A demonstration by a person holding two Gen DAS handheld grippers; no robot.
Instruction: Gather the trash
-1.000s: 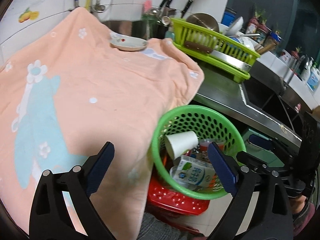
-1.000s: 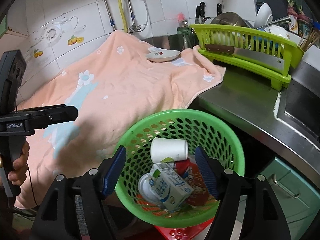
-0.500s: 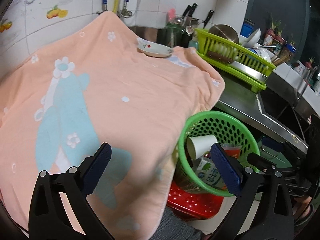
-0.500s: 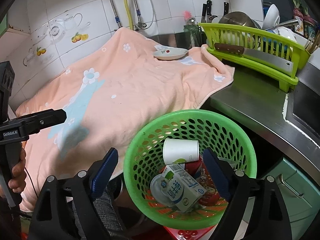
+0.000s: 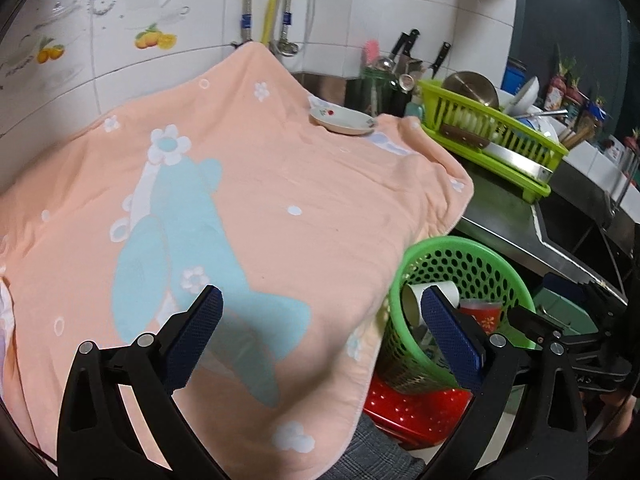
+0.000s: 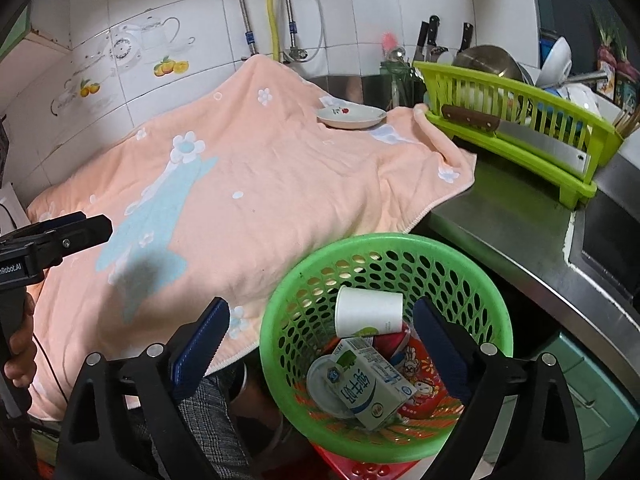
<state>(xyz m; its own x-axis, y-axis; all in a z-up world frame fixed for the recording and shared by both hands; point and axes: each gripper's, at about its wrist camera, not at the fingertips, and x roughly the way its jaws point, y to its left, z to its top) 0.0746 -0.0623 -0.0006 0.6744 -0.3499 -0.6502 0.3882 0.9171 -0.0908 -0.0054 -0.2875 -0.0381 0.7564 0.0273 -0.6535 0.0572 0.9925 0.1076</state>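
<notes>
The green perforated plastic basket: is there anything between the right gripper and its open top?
Nothing visible. The right gripper, its jaws just opened wider and empty, hangs over the green perforated plastic basket. The white paper cup and milk carton already lie inside it.

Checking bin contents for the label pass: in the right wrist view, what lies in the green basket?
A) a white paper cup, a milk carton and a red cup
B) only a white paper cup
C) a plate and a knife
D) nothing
A: inside the green basket lie a white paper cup, a milk carton and a red cup.
</notes>
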